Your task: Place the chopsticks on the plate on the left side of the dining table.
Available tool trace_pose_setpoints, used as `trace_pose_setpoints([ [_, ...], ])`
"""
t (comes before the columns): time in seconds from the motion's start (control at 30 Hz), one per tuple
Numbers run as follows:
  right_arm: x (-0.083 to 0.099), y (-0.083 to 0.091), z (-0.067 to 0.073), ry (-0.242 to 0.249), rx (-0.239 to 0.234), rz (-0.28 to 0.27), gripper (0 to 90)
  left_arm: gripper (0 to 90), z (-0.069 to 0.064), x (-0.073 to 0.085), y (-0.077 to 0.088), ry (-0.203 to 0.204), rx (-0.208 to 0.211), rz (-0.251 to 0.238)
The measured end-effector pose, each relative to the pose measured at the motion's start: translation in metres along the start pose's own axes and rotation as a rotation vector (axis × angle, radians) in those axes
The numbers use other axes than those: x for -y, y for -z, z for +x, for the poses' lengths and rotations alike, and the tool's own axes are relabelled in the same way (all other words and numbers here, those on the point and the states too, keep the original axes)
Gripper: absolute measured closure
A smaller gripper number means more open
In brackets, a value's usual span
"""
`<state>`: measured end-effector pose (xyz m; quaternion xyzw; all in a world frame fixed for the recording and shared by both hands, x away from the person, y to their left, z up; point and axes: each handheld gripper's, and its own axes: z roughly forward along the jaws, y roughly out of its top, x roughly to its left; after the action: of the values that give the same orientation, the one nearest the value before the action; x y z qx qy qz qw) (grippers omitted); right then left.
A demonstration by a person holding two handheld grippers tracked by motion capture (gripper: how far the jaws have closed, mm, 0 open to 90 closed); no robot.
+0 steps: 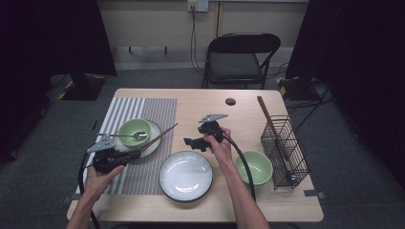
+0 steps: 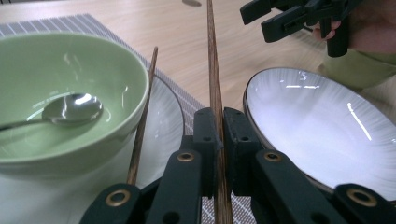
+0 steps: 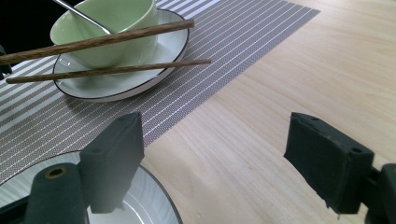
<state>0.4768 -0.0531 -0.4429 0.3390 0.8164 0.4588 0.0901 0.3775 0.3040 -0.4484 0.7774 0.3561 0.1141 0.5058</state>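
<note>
My left gripper clamps one brown wooden chopstick above the second brown chopstick; my right gripper gapes wide, empty.

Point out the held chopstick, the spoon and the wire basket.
held chopstick (image 2: 214, 79), left gripper view, mid shaft ahead of the tool.
spoon (image 2: 74, 108), left gripper view, its bowl.
wire basket (image 1: 286, 151), high view, side mesh.
</note>
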Motion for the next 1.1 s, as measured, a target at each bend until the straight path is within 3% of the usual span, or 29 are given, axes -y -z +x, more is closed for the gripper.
trace_pose_setpoints([
  [0.33, 0.017, -0.017, -0.006, 0.028, 0.041, 0.067, 19.4, 84.5, 0.012, 0.01, -0.005, 0.036, -0.01, 0.024],
  [0.73, 0.03, -0.024, -0.017, -0.016, 0.089, 0.08, 19.7, 84.5, 0.02, 0.021, -0.016, 0.066, -0.024, 0.067],
  [0.8, 0.032, -0.028, -0.018, 0.009, 0.112, 0.095, 19.9, 84.5, 0.02, 0.02, -0.015, 0.063, -0.023, 0.066],
  [1.0, 0.039, -0.033, -0.022, 0.0, 0.117, 0.111, 22.2, 84.4, 0.02, 0.02, -0.017, 0.062, -0.025, 0.071],
  [1.1, 0.041, -0.034, -0.021, 0.031, 0.143, 0.116, 21.2, 84.4, 0.02, 0.021, -0.018, 0.062, -0.029, 0.071],
])
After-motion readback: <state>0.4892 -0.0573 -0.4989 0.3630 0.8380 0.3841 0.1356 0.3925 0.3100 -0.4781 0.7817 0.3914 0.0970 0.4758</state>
